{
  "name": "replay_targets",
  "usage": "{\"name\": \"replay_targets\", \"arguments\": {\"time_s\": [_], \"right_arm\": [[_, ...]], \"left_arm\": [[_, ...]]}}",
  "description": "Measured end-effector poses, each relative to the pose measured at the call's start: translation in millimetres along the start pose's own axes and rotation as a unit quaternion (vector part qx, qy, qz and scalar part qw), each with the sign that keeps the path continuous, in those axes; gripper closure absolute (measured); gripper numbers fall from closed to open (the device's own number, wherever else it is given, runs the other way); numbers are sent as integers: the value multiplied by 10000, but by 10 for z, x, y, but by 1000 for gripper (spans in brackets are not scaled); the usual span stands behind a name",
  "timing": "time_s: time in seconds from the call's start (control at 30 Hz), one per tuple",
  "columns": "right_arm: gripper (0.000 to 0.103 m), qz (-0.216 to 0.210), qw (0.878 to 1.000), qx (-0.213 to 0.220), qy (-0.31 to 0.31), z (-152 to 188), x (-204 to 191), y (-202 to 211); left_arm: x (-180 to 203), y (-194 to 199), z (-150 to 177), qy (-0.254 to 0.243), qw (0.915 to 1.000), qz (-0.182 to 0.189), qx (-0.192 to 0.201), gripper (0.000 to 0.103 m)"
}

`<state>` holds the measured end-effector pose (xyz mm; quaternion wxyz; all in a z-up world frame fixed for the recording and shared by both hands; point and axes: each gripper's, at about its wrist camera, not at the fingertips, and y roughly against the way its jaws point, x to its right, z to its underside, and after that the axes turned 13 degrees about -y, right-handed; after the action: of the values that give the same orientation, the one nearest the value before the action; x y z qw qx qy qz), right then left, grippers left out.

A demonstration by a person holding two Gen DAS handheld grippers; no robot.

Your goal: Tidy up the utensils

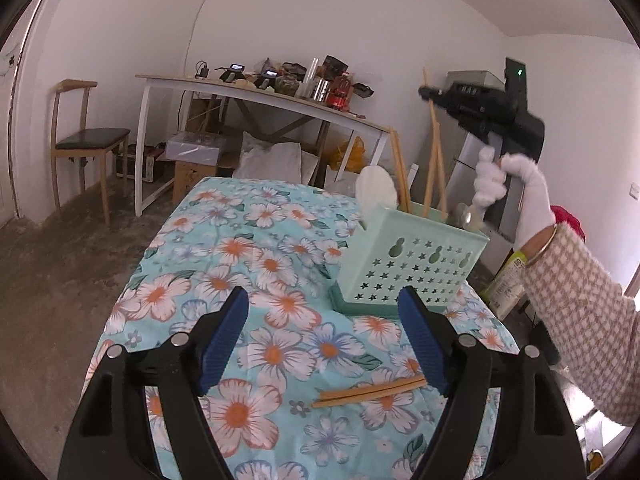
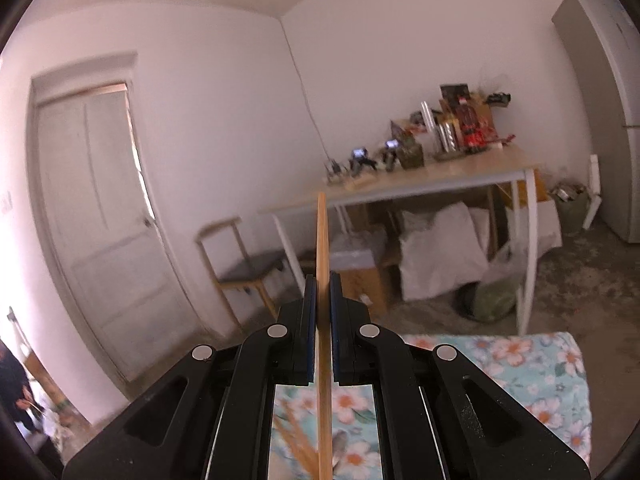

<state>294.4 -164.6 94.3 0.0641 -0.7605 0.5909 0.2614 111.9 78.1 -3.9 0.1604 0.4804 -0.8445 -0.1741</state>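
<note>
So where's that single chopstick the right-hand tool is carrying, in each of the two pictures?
Left wrist view: upper right, the chopstick hangs upright from the right gripper, above the green basket.
Right wrist view: centre, the chopstick runs straight up, clamped between the blue fingers.
Shared landmark: the white-legged side table against the wall, cluttered on top.

My table (image 1: 224,240): basket (image 1: 412,264) on its far right, chopsticks (image 1: 434,172) standing in it; two chopsticks (image 1: 368,392) lying nearer me.
</note>
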Motion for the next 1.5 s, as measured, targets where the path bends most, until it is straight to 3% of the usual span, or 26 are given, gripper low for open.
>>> {"name": "replay_targets", "arguments": {"time_s": [0.2,0.57,0.63,0.7,0.73,1.03,1.13,1.3,1.5], "right_arm": [[98,291,9986,-307,311,143,10,-53],[98,581,9924,-488,970,284,-130,230],[95,634,9914,-594,978,321,-118,259],[79,651,9912,-647,951,351,-110,359],[76,630,9916,-629,935,352,-112,403],[64,487,9953,-370,755,420,-152,1165],[58,424,9962,-472,593,576,-124,1393],[58,562,9931,-999,253,1027,12,1541],[58,766,9772,-1876,-638,1789,324,1429]], "left_arm": [[-27,-26,23,75,10000,18,-42,28],[40,37,-16,6,10000,28,26,28],[82,55,-20,-54,10000,32,22,28],[114,65,-20,-85,10000,45,2,28],[131,70,-20,-108,9999,45,-11,28],[246,140,-24,-202,9997,-100,7,19],[261,189,-6,-204,9995,-254,39,13],[260,211,53,-212,9989,-413,-57,10],[320,13,278,-12,9970,-197,-746,10]]}}
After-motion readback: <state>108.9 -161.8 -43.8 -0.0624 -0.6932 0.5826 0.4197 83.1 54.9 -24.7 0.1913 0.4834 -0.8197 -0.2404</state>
